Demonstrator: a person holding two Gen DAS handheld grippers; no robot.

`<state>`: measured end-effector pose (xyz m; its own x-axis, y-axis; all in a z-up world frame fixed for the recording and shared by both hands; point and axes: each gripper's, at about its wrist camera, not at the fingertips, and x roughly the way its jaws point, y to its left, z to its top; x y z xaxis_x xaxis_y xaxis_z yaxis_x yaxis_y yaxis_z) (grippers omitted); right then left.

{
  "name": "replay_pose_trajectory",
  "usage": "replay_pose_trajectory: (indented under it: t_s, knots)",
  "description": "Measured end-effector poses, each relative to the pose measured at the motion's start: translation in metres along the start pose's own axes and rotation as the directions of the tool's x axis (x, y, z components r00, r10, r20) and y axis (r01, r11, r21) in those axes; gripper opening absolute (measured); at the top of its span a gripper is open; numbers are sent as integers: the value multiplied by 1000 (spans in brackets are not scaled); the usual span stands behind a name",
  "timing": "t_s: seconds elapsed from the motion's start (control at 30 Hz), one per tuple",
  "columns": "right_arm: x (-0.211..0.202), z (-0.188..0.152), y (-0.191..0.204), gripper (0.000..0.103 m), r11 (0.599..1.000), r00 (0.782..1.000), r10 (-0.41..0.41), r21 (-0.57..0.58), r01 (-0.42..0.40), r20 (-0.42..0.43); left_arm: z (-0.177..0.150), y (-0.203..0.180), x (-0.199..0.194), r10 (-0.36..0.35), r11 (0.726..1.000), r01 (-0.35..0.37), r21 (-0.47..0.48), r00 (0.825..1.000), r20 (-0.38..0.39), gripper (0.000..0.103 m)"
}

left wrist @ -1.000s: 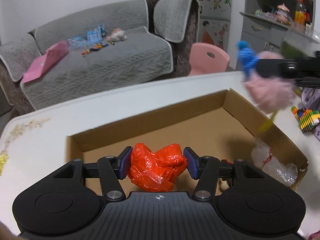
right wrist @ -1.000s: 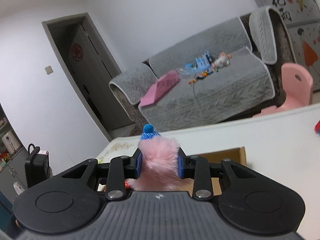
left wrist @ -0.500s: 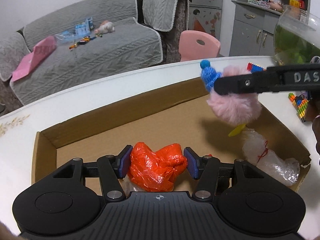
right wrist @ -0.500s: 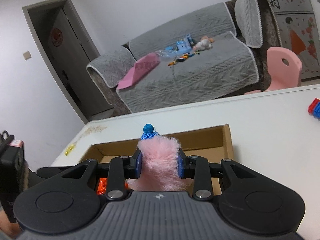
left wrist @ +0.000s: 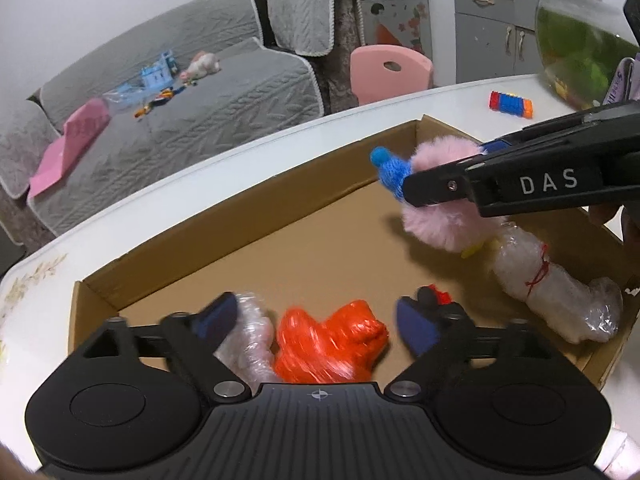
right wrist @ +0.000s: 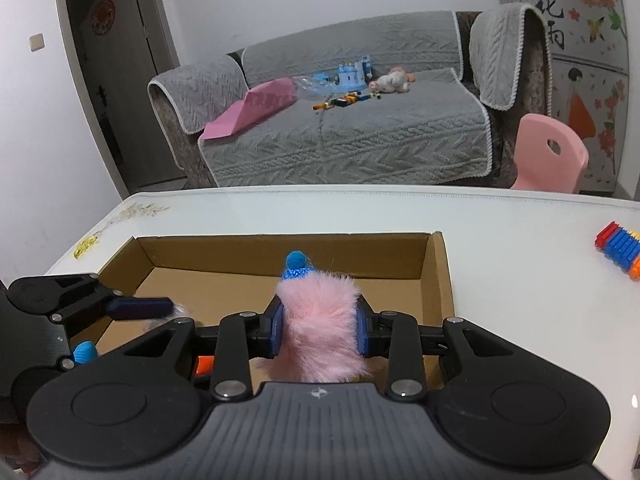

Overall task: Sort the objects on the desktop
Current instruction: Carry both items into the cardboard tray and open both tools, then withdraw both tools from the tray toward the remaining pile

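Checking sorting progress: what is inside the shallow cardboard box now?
A crumpled orange plastic bag, two clear plastic-wrapped bundles and a small red-and-black item. The left gripper hides the near floor.

A white tabletop (right wrist: 500, 248) carries everything here. A faint floral print (right wrist: 140, 212) marks its far left corner, with a small yellow scrap (right wrist: 86, 246) near it at the left edge. An open, shallow cardboard box (right wrist: 438, 280) sits flat on the tabletop, taking up most of the near side. To the right of the box, well apart from it, lies a stack of red, blue and orange toy bricks (right wrist: 618, 248). At the far right a glass bowl (left wrist: 580, 40) of green water stands on the tabletop.
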<state>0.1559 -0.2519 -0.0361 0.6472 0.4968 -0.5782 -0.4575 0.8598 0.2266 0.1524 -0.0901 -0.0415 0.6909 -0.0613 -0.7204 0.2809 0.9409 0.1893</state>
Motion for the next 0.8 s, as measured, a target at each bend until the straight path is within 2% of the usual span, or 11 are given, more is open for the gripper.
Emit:
replay_pose_trajectory:
  t_s: [0.07, 0.2, 0.27, 0.4, 0.57, 0.8]
  knots:
    - [0, 1, -1, 35, 1000, 1000, -4, 4, 4, -2, 0, 2, 1, 4, 1000, -5, -12, 1000, -12, 103]
    - [0, 1, 0, 43, 1000, 1000, -19, 6, 19, 6, 0, 6, 0, 0, 1000, 0, -14, 1000, -19, 102]
    - [-2, 3, 1, 56, 999, 999, -32, 6, 32, 17, 0, 5, -3, 0, 1000, 0, -2, 1000, -16, 102]
    - [-12, 6, -3, 61, 1000, 999, -24, 21, 23, 42, 1, 6, -14, -18, 1000, 18, 4, 1000, -1, 103]
    - [-26, 9, -1, 69, 1000, 997, -14, 9, 13, 71, 3, 14, -38, -40, 999, 40, -9, 998, 48, 103]
    - [-51, 3, 7, 79, 998, 994, 0, -57, 6, 105, -2, 35, -83, -28, 999, 32, -30, 992, 121, 103]
